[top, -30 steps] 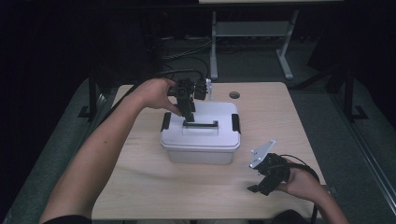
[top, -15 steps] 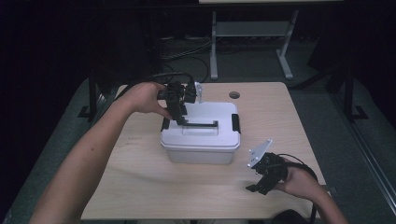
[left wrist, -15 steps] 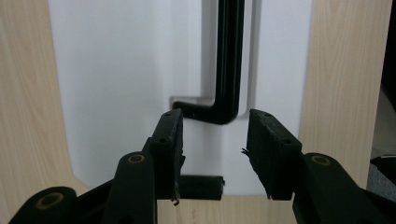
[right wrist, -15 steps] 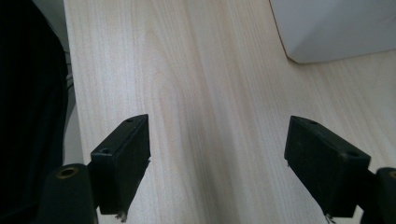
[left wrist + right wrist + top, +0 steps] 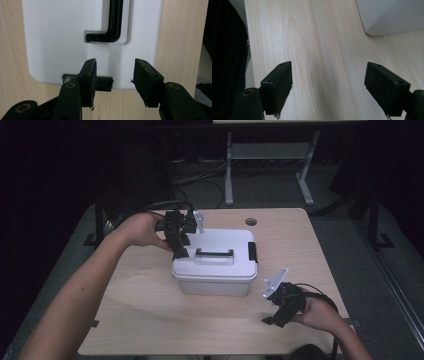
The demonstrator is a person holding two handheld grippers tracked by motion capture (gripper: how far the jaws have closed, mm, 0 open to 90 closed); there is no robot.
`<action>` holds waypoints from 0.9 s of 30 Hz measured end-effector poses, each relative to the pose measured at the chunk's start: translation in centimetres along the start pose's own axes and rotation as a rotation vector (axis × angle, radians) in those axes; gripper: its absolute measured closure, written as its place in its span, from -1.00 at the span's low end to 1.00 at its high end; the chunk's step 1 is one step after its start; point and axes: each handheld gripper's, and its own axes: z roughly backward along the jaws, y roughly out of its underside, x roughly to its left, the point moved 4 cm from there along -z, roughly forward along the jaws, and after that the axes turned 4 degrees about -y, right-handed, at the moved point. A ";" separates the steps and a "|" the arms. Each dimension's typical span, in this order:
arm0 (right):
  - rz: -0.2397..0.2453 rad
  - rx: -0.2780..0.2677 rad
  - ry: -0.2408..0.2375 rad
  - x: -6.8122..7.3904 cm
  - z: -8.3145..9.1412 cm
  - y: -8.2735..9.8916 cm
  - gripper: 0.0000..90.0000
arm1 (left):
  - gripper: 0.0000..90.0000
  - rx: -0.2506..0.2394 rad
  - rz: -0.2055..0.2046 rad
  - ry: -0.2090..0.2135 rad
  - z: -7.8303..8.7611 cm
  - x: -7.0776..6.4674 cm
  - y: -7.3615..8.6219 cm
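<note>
Two grippers are working at the wooden table (image 5: 150,320), and you are holding one in each hand. Your left gripper (image 5: 179,251) is hanging over the left end of the white box (image 5: 215,285), which is sitting near the middle of the table with its lid (image 5: 220,247) on. Seen along the left gripper (image 5: 115,85), its jaws are standing parted with a clear gap between them, gripping nothing. One jaw is lying right in front of the black latch (image 5: 103,83) at the lid's near edge, while the other is standing beside that latch, over the lid's corner; whether either jaw is touching the latch cannot be told. Beyond the jaws, the black handle (image 5: 112,25) is lying folded flat in its recess in the lid. From above, that handle (image 5: 214,253) is sitting in the middle of the lid, and a second black latch (image 5: 252,252) is showing at the box's right end.

Your right gripper (image 5: 280,312) is resting low near the table's front right corner, well apart from the box, with your right hand (image 5: 317,312) wrapped around it. Its jaws (image 5: 332,90) are spread wide over bare wood, holding nothing, and a corner of the white box (image 5: 392,17) is showing further ahead of them.
</note>
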 end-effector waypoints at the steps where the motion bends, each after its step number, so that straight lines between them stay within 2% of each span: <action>1: 0.000 0.001 -0.001 0.0 0.0 0.0 -0.51 | 0.16 0.000 -0.005 0.001 0.0 0.0 0.1; 13: 0.001 0.013 -0.001 -0.1 0.1 -0.4 -0.51 | 0.15 -0.009 0.019 -0.014 0.7 -0.8 1.9; 16: -0.001 0.014 -0.001 -0.1 0.1 -0.4 -0.51 | 0.15 -0.024 0.028 -0.014 0.8 -0.9 2.2; 27: -0.006 0.015 -0.002 -0.2 0.1 -0.4 -0.51 | 0.14 -0.018 0.039 -0.009 0.8 -1.8 3.7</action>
